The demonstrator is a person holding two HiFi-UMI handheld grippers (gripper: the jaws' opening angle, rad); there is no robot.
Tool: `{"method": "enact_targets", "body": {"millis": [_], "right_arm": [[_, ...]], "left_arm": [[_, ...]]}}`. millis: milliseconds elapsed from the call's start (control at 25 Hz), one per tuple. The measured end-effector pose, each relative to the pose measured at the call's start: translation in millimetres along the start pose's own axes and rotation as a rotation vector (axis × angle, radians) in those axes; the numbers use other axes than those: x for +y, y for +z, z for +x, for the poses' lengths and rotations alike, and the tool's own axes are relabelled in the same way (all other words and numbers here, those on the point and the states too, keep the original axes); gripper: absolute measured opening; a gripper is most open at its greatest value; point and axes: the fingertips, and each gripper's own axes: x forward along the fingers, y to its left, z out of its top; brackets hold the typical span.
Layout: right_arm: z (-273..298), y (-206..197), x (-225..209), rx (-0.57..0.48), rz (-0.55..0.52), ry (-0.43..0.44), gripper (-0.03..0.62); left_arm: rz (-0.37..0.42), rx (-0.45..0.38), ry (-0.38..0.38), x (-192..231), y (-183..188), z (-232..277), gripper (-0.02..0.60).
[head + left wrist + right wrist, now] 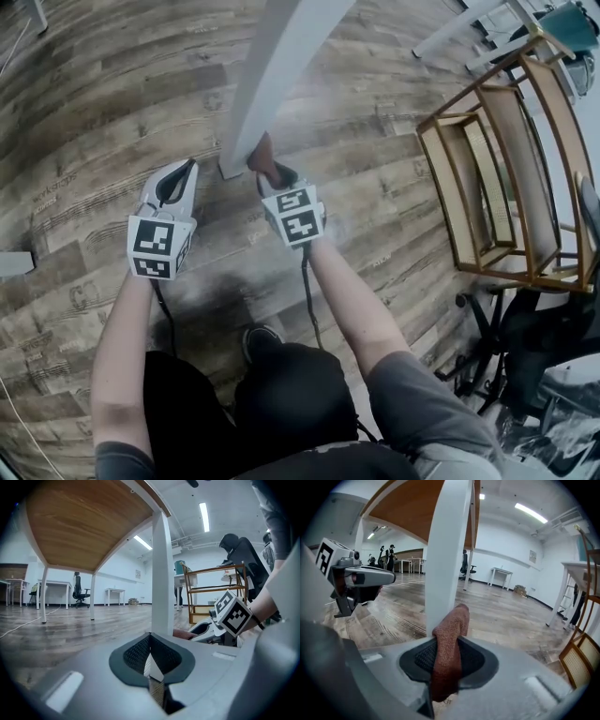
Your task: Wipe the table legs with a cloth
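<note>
Head view: a white table leg (272,75) runs down to a wood-plank floor (103,112), with both grippers held low beside its foot. The right gripper (272,174) is closed on a reddish-brown cloth (263,157), which is pressed to the right face of the leg just above the floor. The left gripper (180,169) is held just left of the leg and apart from it, with its tips brought together. A wooden rack (497,178) is seen at the right, well apart from the leg. Left gripper view: the jaws of the left gripper (150,637) are seen closed tip to tip, with nothing held between them. The leg (161,573) rises directly ahead to the corner of the tabletop (89,522), whose wooden underside is shown. The right gripper (204,629) is seen at the right side of the leg's base, a strip of cloth (183,633) showing between it and the leg; the rack (215,592) stands behind. Right gripper view: the right gripper (447,641) is shown clamped on the cloth (449,653), which is folded upright between the jaws, its upper end lying against the leg (445,550) near the base. The left gripper (370,577) is seen at the far left, beyond the leg.
</note>
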Motion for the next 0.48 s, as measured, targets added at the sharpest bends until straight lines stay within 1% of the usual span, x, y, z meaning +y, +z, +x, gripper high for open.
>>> {"method": "enact_targets", "body": {"millis": [160,320,400,480], "right_arm": [[-0.8,-3.1,-7.3,0.017,-0.006,-0.008,0.084],[-4.3,3.1,-14.3,0.006,0.004,-0.026,0.084],[-11.2,8.0,-21.9,-0.005,0.010,-0.054,0.084],[-24.0,18.6,-37.6,-0.028,0.001,-0.102,0.084]], "left_arm": [[-0.002,-0.009,-0.001,0.0,5.2,2.6,0.020],[-0.005,-0.033,-0.009,2.9,16.9,5.6,0.020],[-0.009,-0.040,-0.001,8.8,23.2,4.7,0.020],[-0.002,-0.046,0.009,16.0,33.7,0.7,0.020]]}}
